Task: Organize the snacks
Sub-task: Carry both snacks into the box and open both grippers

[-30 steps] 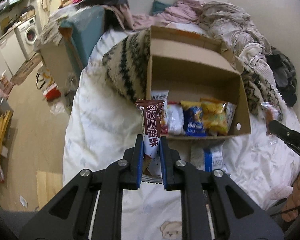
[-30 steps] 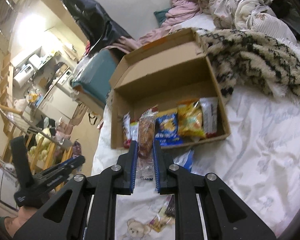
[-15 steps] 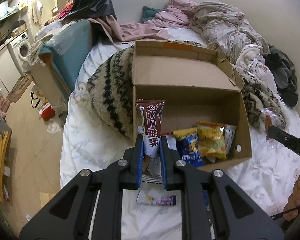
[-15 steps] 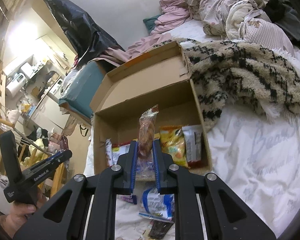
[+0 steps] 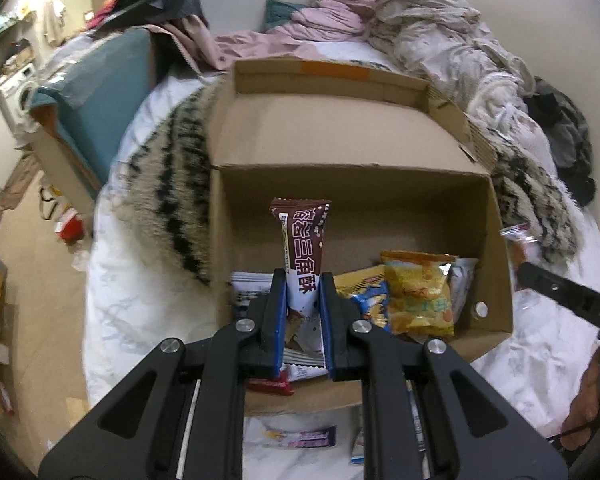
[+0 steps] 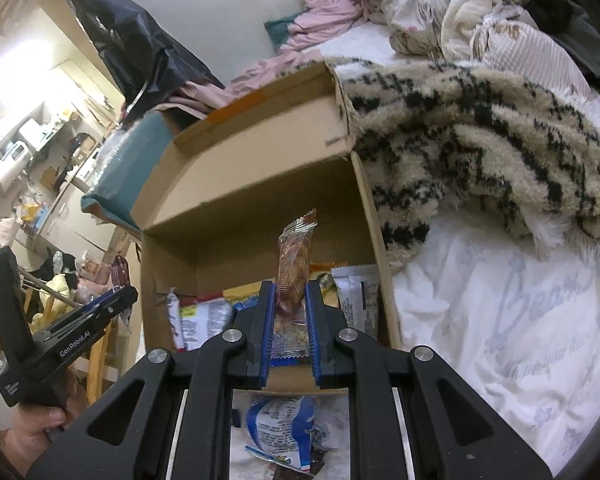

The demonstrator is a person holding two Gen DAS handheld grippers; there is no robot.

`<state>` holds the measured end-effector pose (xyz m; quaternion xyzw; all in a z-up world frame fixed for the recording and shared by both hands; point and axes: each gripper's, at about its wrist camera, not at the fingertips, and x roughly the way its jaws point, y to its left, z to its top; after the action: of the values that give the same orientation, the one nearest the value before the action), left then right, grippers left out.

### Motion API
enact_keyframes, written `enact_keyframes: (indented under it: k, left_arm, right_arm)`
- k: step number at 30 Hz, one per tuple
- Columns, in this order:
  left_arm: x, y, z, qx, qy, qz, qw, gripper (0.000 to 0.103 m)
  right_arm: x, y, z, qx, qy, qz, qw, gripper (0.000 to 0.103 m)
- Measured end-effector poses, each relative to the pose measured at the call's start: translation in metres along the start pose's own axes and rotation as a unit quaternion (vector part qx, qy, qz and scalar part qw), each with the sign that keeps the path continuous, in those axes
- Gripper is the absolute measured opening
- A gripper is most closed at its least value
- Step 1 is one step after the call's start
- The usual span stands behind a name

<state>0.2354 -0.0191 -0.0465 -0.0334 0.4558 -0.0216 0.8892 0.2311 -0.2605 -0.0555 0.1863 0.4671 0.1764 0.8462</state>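
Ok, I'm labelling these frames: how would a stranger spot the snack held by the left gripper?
Find the open cardboard box on the bed. Over its near edge, the left gripper pinches an upright brown-and-white packet. Unlike the yellow chip bag lying inside, it is narrow with large white characters.

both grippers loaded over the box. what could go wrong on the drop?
1. The left gripper pinches the brown snack pack low down; released, the tall pack may topple onto the yellow chip bag.
2. The right gripper holds the clear-wrapped pastry near the cardboard box front wall; it may fall outside.
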Motion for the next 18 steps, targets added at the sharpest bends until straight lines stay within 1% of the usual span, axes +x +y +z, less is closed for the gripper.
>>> enact_keyframes:
  k: [3, 7, 9, 18]
  left_arm:
    - [0.012, -0.004, -0.006, 0.005, 0.012, -0.005, 0.9999, 0.012]
    - [0.020, -0.006, -0.012, 0.004, 0.025, 0.000, 0.9997, 0.012]
    - [0.022, -0.007, -0.013, 0.001, 0.030, -0.004, 0.9995, 0.013]
    - [0.023, -0.002, -0.018, -0.009, 0.035, -0.009, 0.9993, 0.014]
  right_arm:
    - [0.006, -0.003, -0.003, 0.006, 0.013, -0.010, 1.000, 0.016]
    - [0.012, -0.004, -0.008, 0.010, 0.028, -0.019, 0.999, 0.016]
    - [0.015, -0.002, -0.009, 0.005, 0.033, -0.022, 0.999, 0.016]
    - [0.021, 0.004, -0.011, 0.001, 0.042, -0.017, 0.999, 0.017]
